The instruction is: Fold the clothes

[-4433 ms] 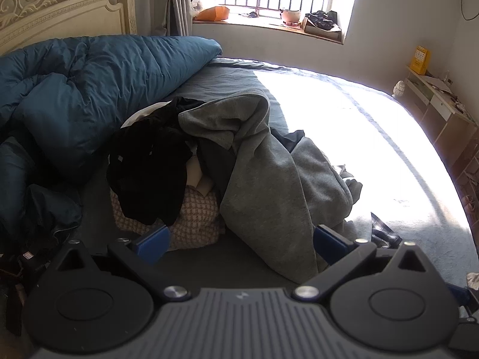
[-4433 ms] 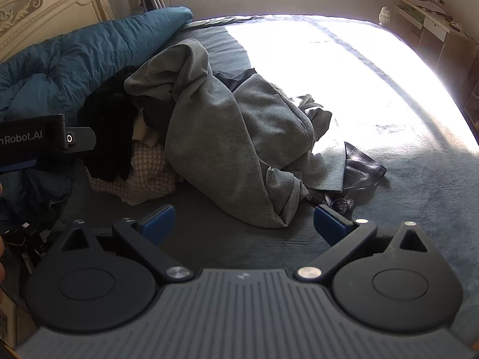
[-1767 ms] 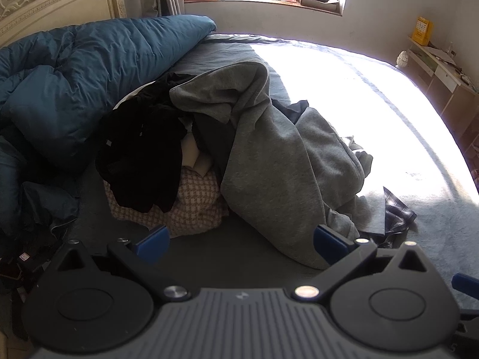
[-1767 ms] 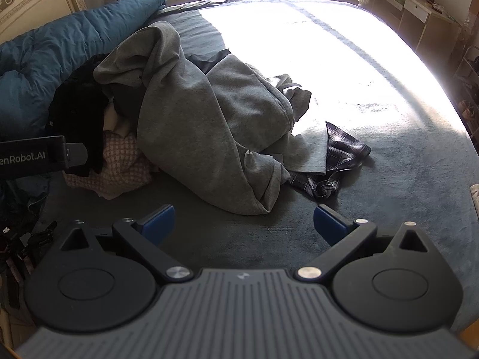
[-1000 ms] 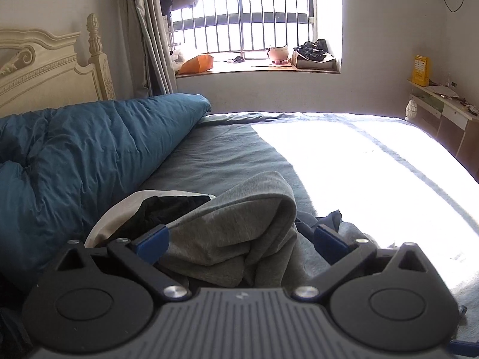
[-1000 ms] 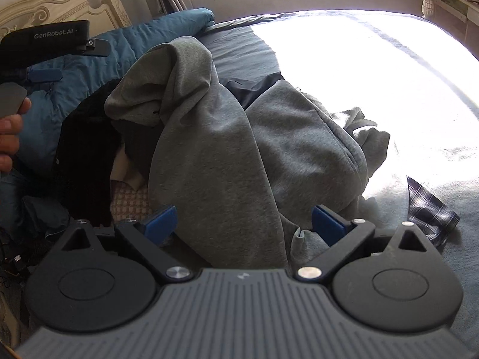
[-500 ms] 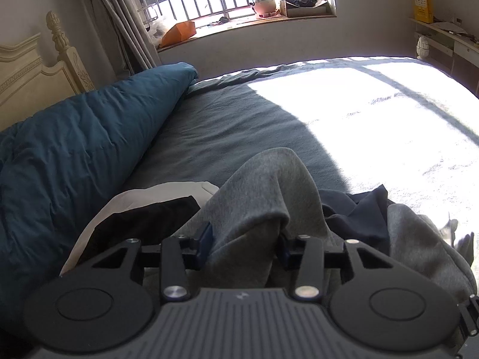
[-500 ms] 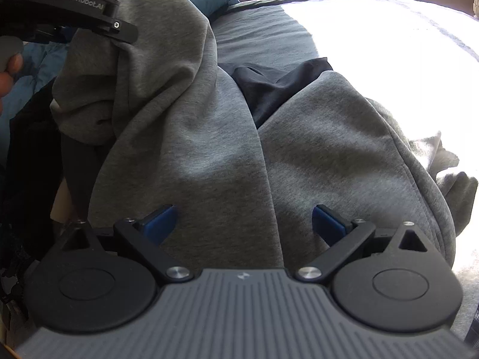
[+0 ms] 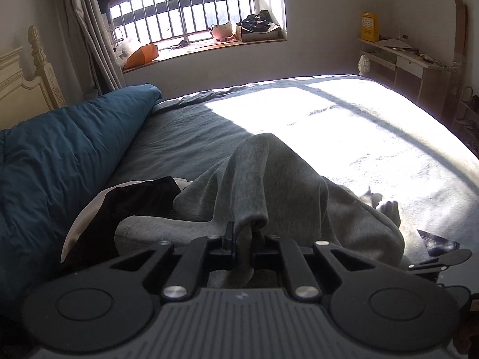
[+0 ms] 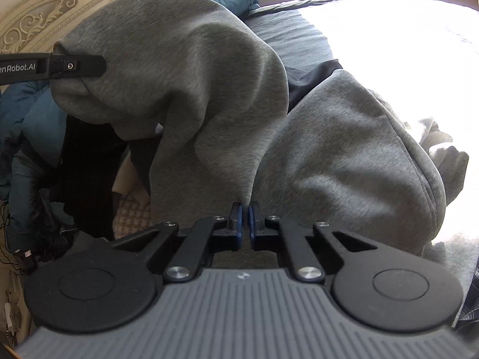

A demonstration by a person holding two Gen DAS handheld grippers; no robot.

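A grey sweatshirt (image 9: 269, 179) is heaped on the bed (image 9: 185, 140), on top of a pile of other clothes beside a blue duvet (image 9: 60, 149). A fold of its fabric is pinched by the left hand-held gripper (image 9: 243, 242), whose jaws have just been closing on it; the cloth is seen between the two pads. In the right wrist view this fold is held raised at the upper left. The jaws of the right hand-held gripper (image 10: 245, 218) have also just been closing and are now drawn together at the lower edge of the sweatshirt; a thin bit of grey cloth seems to be caught between them, but this is not clearly seen. A black garment (image 9: 125, 209) lies beneath the sweatshirt, and a checked cloth (image 9: 437, 242) lies just beside it.
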